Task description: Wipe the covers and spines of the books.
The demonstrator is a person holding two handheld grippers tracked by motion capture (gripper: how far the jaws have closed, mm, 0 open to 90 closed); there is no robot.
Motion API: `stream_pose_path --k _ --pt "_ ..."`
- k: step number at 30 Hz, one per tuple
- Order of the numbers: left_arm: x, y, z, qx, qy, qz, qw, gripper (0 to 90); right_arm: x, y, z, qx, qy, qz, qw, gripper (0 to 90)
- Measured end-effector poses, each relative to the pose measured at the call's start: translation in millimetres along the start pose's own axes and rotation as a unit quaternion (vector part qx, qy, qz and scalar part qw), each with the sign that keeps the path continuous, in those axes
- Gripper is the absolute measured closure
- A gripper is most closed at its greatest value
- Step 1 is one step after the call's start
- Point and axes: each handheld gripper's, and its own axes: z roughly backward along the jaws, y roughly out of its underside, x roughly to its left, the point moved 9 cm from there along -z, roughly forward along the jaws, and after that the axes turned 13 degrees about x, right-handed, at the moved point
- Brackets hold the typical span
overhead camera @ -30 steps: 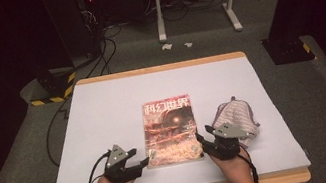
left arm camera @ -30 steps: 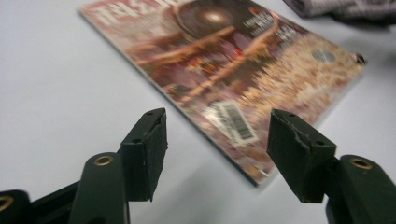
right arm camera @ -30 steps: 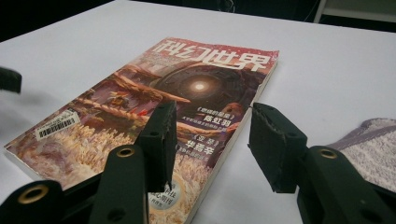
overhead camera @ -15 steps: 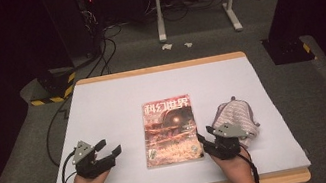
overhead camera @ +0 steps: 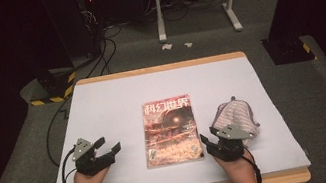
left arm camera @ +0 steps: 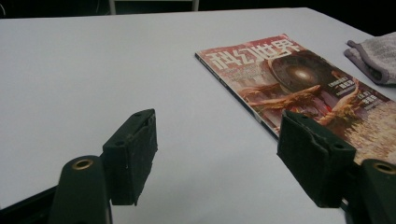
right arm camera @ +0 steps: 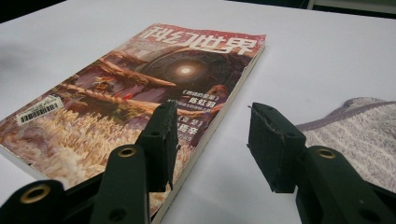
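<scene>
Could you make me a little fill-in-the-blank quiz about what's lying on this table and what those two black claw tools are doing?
1. The glossy magazine with the reddish cover lies flat on the ____ tabletop.
2. The striped grey-lilac cloth lies to the ____ of the magazine in the high view.
3. The left gripper stands with its jaws ____, with nothing between them.
4. In the right gripper view, the right gripper straddles the magazine's ____.

Missing words: white; right; open; edge

Magazine (overhead camera: 169, 131) cover — white title 科幻世界 across top, barcode sticker at bottom corner, digits unreadable
</scene>
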Motion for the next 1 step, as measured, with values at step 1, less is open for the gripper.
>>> stream_pose_path --k 1 --pt "-0.4 0.1 -0.6 0.001 0.0 0.0 1.0 28.8 -0.3 0.3 0.1 0.0 0.001 -0.001 1.0 52.3"
